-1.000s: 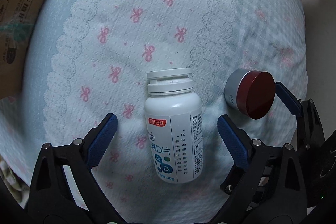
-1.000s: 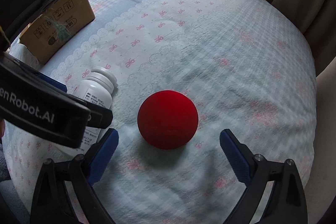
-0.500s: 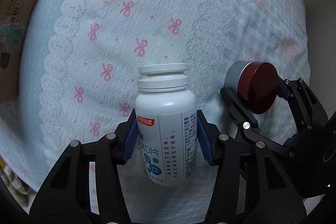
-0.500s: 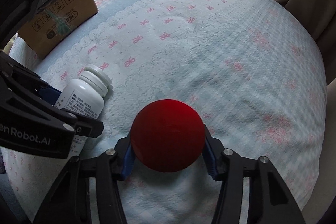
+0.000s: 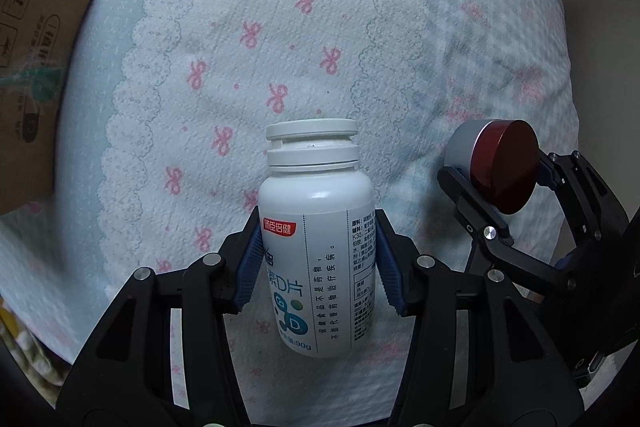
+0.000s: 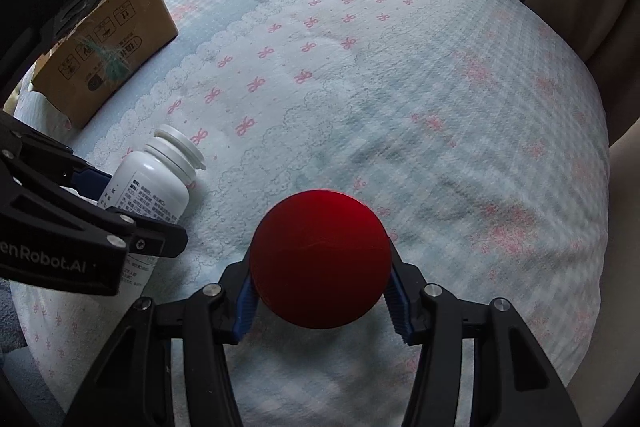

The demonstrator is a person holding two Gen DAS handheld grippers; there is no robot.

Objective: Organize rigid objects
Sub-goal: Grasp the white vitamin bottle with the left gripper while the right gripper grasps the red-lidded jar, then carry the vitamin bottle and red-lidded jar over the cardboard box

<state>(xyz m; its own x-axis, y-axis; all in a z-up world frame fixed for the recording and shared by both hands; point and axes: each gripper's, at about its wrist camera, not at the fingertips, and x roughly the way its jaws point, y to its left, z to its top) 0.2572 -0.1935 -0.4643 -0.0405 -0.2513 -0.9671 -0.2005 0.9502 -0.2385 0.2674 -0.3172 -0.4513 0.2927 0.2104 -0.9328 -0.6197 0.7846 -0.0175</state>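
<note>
Both tongs are clamped on things. Left tongs (image 5: 318, 259) grip the white bottle (image 5: 318, 247) across its labelled body, blue pads (image 5: 250, 267) pressed on either side, the flip cap pointing toward 12 o'clock and standing slightly ajar. Right tongs (image 6: 320, 287) hold the red-lidded jar (image 6: 320, 259) by its round sides; from their own camera only the red lid shows, filling the gap between the pads. From the left camera the same jar (image 5: 496, 163) sits at about 3 o'clock of the bottle, its silver wall and red lid tilted, pinched in the right tongs (image 5: 500, 183).

Both things are over a bed cover (image 5: 320, 47), pale blue and white with pink bows and a lace-like scalloped band. Whether bottle or jar touch the cover I cannot tell.

From the right camera the bottle (image 6: 156, 179) lies at 9 o'clock of the jar, near it but apart. A cardboard box (image 6: 112, 51) with printed handling symbols rests on the cover at 10 o'clock, well apart from both.
</note>
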